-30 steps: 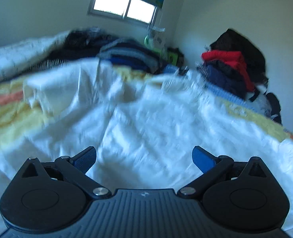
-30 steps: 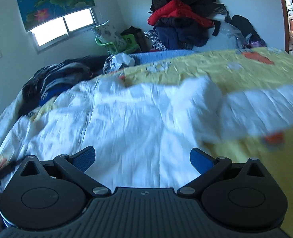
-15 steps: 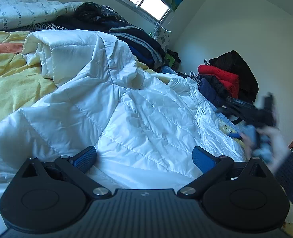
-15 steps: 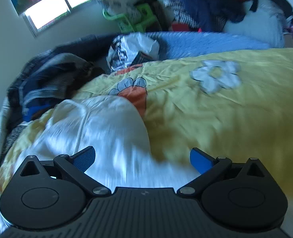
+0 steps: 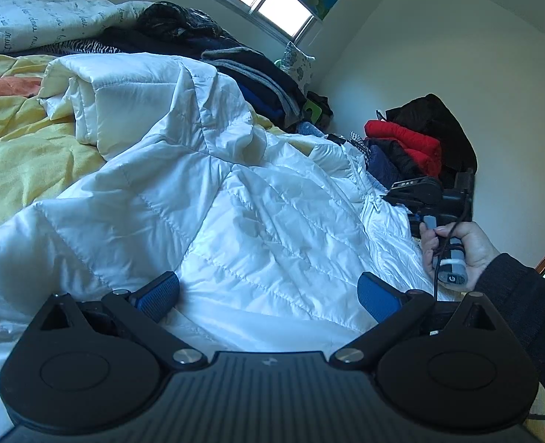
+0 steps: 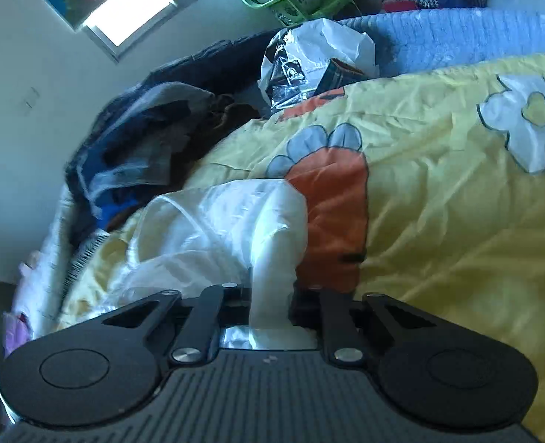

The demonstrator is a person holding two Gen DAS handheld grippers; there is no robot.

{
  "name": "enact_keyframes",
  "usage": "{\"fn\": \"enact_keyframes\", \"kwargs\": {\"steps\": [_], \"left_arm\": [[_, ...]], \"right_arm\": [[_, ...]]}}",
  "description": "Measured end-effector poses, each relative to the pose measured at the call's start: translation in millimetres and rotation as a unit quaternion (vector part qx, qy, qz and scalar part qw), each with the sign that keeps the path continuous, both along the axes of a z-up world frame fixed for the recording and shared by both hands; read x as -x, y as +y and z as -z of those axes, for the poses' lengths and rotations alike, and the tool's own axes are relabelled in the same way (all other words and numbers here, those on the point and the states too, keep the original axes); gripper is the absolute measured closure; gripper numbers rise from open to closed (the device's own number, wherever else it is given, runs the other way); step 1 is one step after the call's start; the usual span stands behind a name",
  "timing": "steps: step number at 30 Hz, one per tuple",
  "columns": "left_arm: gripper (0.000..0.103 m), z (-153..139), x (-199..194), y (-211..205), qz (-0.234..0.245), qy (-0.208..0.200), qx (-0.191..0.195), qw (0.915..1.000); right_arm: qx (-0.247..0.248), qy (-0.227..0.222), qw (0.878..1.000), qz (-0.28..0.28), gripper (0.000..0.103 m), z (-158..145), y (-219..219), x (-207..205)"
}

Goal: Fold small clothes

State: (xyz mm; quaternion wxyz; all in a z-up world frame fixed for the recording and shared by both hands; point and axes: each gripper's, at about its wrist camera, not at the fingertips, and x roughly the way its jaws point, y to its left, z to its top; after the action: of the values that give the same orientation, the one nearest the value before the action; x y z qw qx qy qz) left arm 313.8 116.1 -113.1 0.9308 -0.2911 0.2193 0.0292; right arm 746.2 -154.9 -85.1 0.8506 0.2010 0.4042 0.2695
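Since half a second ago, when your right fingers stood apart over the sleeve, these lines tell what you have:
Right gripper (image 6: 270,310): your fingers have come together, pinching a fold of the white jacket (image 5: 257,217) between them.
Left gripper (image 5: 268,291): your blue pads are spread wide as before, low over the jacket body, holding nothing.
Right hand (image 5: 457,247): it has moved in to the jacket's right edge, by the zipper.
Jacket: white, quilted and puffy, it lies spread on the yellow bedspread (image 6: 457,192); one sleeve is doubled back at the far left, the hood crumpled at the middle.
Edges: dark piled clothes (image 5: 235,62) crowd the window side, and a plastic bag (image 6: 316,55) sits beyond your right gripper.
Open room: bare yellow bedspread stretches to the right of your pinched fold.
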Motion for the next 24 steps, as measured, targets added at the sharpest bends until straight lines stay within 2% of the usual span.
{"fn": "enact_keyframes", "kwargs": {"steps": [2,4,5,6,7,8,9,10,11,12,13,14,17,18,20,21,22,23,24], "left_arm": [[0.0,0,0,0,0.0,0.0,0.001,1.0],[0.0,0,0,0,0.0,0.0,0.001,1.0],[0.0,0,0,0,0.0,0.0,0.0,1.0],[0.0,0,0,0,0.0,0.0,0.0,1.0],[0.0,0,0,0,0.0,0.0,0.0,1.0],[0.0,0,-1,0,0.001,0.0,0.0,1.0],[0.0,0,-1,0,0.001,0.0,0.0,1.0],[0.0,0,-1,0,0.002,0.001,-0.001,1.0],[0.0,0,-1,0,0.002,0.001,-0.001,1.0],[0.0,0,-1,0,0.003,0.002,-0.002,1.0],[0.0,0,-2,0,0.004,0.002,-0.003,1.0],[0.0,0,-2,0,0.005,0.002,-0.003,1.0],[0.0,0,-2,1,0.006,0.002,-0.003,1.0],[0.0,0,-2,1,0.006,0.002,-0.003,1.0],[0.0,0,-2,1,0.006,0.003,-0.003,1.0],[0.0,0,-2,1,0.006,0.003,-0.003,1.0],[0.0,0,-2,0,0.006,0.003,-0.004,1.0],[0.0,0,-2,1,0.006,0.003,-0.004,1.0],[0.0,-1,-2,0,0.006,0.003,-0.004,1.0]], "right_arm": [[0.009,-0.02,1.0,-0.004,0.086,-13,4,10],[0.031,-0.075,0.996,-0.023,0.087,-38,11,27],[0.066,-0.126,0.989,-0.039,0.087,-54,19,42],[0.109,-0.19,0.974,-0.059,0.087,-72,29,67],[0.159,-0.261,0.948,-0.087,0.087,-87,40,101],[0.216,-0.334,0.91,-0.118,0.087,-93,51,140],[0.281,-0.41,0.853,-0.156,0.084,-90,61,183],[0.346,-0.476,0.785,-0.193,0.08,-77,67,220],[0.405,-0.517,0.716,-0.236,0.063,-57,68,251],[0.444,-0.522,0.678,-0.265,0.036,-39,66,271],[0.469,-0.508,0.664,-0.282,0.019,-25,64,282],[0.48,-0.491,0.667,-0.289,0.0,-14,57,291],[0.477,-0.432,0.721,-0.257,0.003,-8,39,305],[0.462,-0.412,0.751,-0.23,0.003,-14,32,310],[0.401,-0.359,0.823,-0.183,0.002,-30,22,315],[0.349,-0.31,0.871,-0.154,0.002,-40,12,310],[0.305,-0.267,0.905,-0.126,0.002,-46,0,306],[0.239,-0.204,0.945,-0.085,0.001,-52,-14,295],[0.18,-0.153,0.97,-0.054,0.001,-52,-25,290]]}}
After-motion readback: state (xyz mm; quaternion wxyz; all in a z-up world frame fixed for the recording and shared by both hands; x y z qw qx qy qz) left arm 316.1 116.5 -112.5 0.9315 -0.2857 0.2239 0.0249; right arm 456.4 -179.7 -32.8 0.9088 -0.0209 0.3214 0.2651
